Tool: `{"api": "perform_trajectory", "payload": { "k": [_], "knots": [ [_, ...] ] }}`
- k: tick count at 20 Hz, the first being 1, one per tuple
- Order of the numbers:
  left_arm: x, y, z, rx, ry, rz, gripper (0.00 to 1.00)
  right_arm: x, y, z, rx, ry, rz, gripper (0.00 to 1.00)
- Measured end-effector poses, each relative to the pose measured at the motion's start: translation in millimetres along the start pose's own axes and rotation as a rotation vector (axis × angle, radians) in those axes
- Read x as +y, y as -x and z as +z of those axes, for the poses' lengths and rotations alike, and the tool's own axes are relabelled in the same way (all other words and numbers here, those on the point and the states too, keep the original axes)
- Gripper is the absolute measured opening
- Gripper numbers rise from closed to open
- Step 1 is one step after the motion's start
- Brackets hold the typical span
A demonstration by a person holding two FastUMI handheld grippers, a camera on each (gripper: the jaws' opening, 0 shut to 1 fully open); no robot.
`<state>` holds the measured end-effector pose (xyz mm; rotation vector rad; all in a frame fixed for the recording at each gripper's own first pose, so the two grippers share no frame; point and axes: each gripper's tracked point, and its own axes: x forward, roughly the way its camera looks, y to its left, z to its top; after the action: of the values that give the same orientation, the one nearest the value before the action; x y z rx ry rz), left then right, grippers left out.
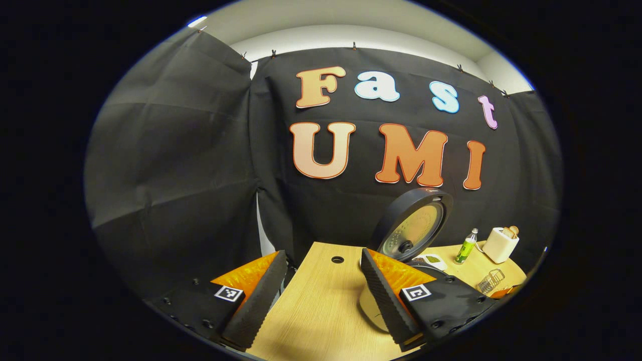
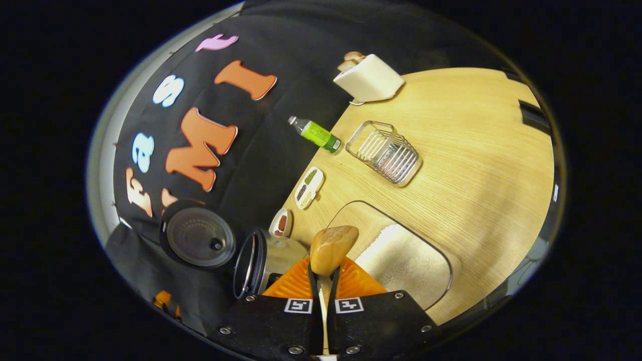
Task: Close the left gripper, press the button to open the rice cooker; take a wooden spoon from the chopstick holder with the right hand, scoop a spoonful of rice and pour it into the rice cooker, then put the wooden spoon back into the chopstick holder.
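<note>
The left gripper (image 1: 318, 296) stood wide over the surface (image 1: 321, 321), holding nothing. The right gripper (image 2: 324, 281) clamped one wooden spoon (image 2: 332, 249) beside the one open rice cooker (image 2: 266, 265), near the rice tray (image 2: 406, 260).

Rice cooker (image 1: 401, 245) lid up behind spread jaws

A: Where's the rice cooker (image 2: 261, 265)?
B: At the table's (image 2: 476, 150) back edge, its round dark lid (image 2: 198, 235) swung fully up and the metal pot open.
A: And the wooden spoon (image 2: 332, 249)?
B: Its pale bowl sits over the clear rice container (image 2: 401, 260) near the front edge; the wire chopstick holder (image 2: 385, 153) stands further along, mid-table
</note>
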<state>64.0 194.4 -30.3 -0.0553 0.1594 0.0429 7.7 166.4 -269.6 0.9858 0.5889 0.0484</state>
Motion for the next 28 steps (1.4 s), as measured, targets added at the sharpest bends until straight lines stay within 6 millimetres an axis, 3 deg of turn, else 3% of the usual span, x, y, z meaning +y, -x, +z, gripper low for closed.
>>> {"api": "perform_trajectory", "payload": {
  "k": [5, 12, 22, 28],
  "knots": [
    [-8.1, 0.8, 7.4, -0.015, -0.011, -0.007, 0.97, 0.4, 13.4, 14.1, -0.022, -0.143, 0.029, 0.02],
    [-18.1, 1.9, 3.5, -0.011, -0.024, -0.016, 0.99, 30.6, 28.2, 41.2, -0.051, -0.232, 0.083, 0.02],
    [-23.0, 1.3, 5.2, -0.014, -0.018, -0.018, 0.97, 90.7, 30.6, 72.2, -0.047, -0.234, 0.13, 0.02],
    [-17.9, 5.2, 9.2, -0.025, -0.02, -0.003, 0.97, 140.3, 12.6, 83.5, -0.03, -0.217, 0.174, 0.02]
  ]
}}
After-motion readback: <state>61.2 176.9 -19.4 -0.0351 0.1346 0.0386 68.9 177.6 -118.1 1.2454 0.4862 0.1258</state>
